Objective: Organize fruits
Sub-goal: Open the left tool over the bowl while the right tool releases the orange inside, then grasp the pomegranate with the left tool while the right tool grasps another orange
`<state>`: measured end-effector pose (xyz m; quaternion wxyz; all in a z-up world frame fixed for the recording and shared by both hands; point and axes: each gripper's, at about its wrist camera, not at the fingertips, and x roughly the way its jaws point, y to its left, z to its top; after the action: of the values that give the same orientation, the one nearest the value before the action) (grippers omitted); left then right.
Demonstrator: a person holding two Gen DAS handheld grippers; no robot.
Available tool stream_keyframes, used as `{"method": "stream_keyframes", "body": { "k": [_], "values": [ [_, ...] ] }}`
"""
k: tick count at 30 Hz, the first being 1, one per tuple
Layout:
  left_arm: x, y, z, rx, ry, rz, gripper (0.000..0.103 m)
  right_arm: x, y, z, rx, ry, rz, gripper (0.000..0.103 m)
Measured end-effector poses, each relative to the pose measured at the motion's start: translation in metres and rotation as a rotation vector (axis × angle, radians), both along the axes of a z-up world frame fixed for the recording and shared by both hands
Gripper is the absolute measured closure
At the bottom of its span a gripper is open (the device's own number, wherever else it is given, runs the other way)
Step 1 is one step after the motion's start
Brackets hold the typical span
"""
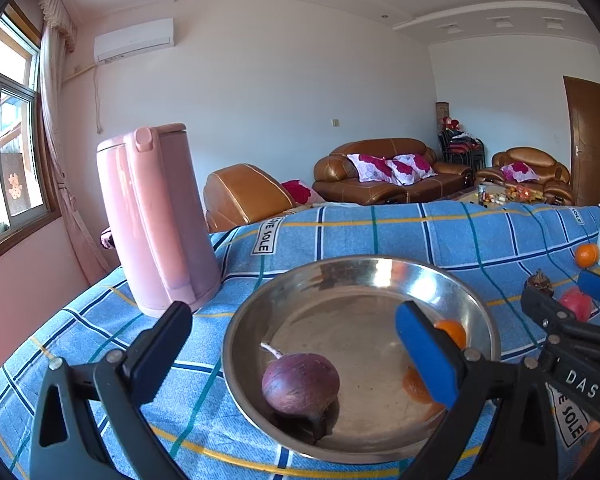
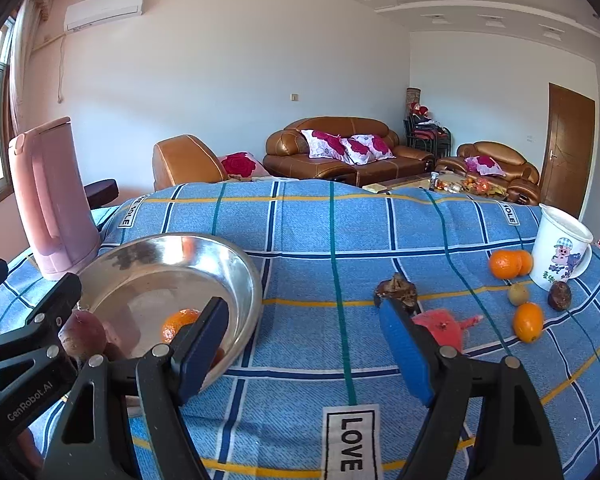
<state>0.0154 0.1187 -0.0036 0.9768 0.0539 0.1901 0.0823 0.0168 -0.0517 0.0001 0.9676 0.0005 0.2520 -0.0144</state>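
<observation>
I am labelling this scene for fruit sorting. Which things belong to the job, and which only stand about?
Belong to the job:
round steel bowl
purple round fruit in it
small orange in it
three loose oranges
red fruit
small green fruit

Only standing about:
pink plastic kettle
white cartoon cup

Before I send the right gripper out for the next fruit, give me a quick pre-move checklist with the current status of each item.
1. Right gripper open and empty: ok, jaws wide apart, nothing between them.
2. Left gripper empty: ok, open over the steel bowl.
3. Bowl has room: ok, it holds only the purple fruit and one orange.
4. Nearest target reachable: ok, the pink-red fruit lies just ahead of the right gripper, beside the dark brown fruit.
5. Remaining fruit clear of the white mug: not ok, the oranges sit close against it.
6. Pink kettle out of the path: ok.
</observation>
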Motion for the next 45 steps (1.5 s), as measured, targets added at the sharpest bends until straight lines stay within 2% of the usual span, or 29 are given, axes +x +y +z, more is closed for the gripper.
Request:
{"method": "stream_keyframes", "body": {
  "k": [4,12,23,39,45],
  "values": [
    [-0.006,-0.011,0.000,0.021,-0.001,-0.016,0.000,-0.002,-0.013,0.001,-0.006,-0.003,-0.014,0.024],
    [-0.015,-0.042,0.000,-0.003,0.013,-0.081,0.000,-0.007,-0.043,0.002,-0.016,-0.002,-0.051,0.024],
    [-0.019,-0.105,-0.002,0.030,0.047,-0.195,0.000,-0.014,-0.113,0.002,-0.012,0.009,-0.152,0.024],
    [0.002,-0.194,-0.010,0.037,0.149,-0.365,0.000,-0.020,-0.223,0.001,0.018,0.035,-0.325,0.024],
    [0.031,-0.225,-0.017,0.014,0.253,-0.412,0.000,-0.022,-0.251,-0.001,0.053,0.055,-0.373,0.024]
  ]
}}
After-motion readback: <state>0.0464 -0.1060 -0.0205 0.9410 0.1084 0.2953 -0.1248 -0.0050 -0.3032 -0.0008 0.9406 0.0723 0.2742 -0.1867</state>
